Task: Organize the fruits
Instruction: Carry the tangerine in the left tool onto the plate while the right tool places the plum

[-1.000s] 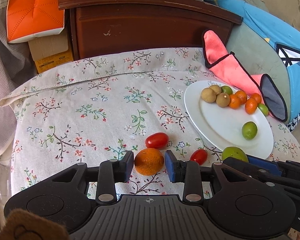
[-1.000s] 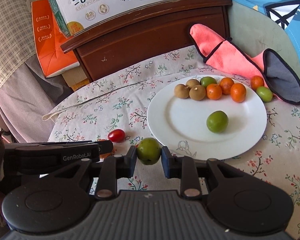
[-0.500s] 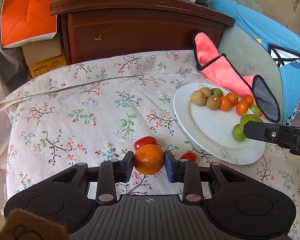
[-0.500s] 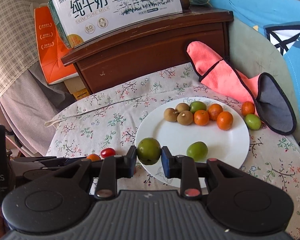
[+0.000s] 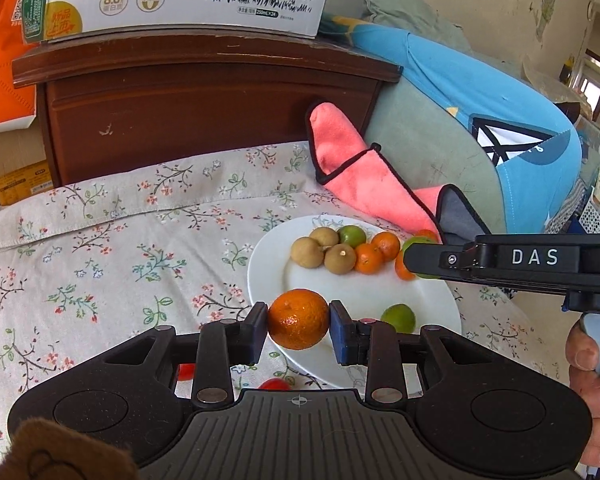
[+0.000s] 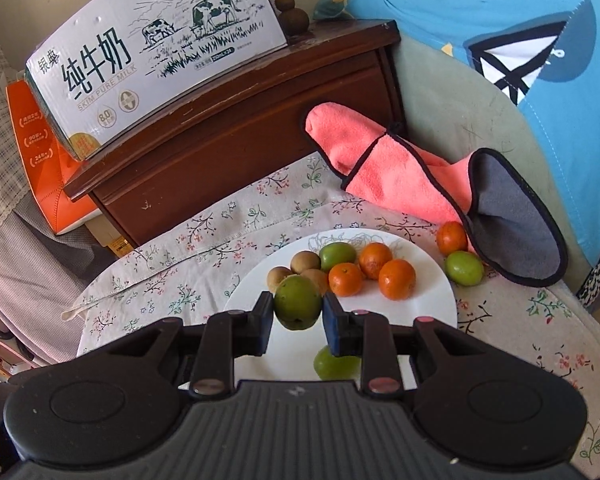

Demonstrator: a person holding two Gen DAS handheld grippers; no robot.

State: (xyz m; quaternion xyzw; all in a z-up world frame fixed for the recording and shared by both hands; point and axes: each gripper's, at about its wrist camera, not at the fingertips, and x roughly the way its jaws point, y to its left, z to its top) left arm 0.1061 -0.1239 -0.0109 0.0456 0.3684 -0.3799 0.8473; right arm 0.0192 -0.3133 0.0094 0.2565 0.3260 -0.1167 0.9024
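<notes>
Flowered tablecloth (image 5: pixel 100 248) spreads out ahead of both grippers, white plate (image 5: pixel 364 292) on it just past the fingertips. Wooden cabinet (image 5: pixel 204 112) far ahead with a milk carton box (image 6: pixel 156 60) on top; pink cloth (image 6: pixel 384 168) ahead and to the right, draped down to the cloth beside the plate.

Left gripper (image 5: pixel 298 320) held level, raised over the plate's near left rim, clamped on an orange (image 5: pixel 298 319), both pads touching its sides. Right gripper (image 6: pixel 298 309) held level too, over the plate's middle, clamped on a green fruit (image 6: pixel 298 302); from the left wrist view it reaches in from the right, with the bare hand (image 5: pixel 594 392) on its handle.

Plate's far edge: three brown fruits, a green one, small oranges (image 6: pixel 396 279) in a cluster. One loose green fruit (image 5: pixel 398 318) on the plate just right of the left gripper's fingers. Two cherry tomatoes (image 5: pixel 274 383) on the cloth under the left gripper, partly hidden.
</notes>
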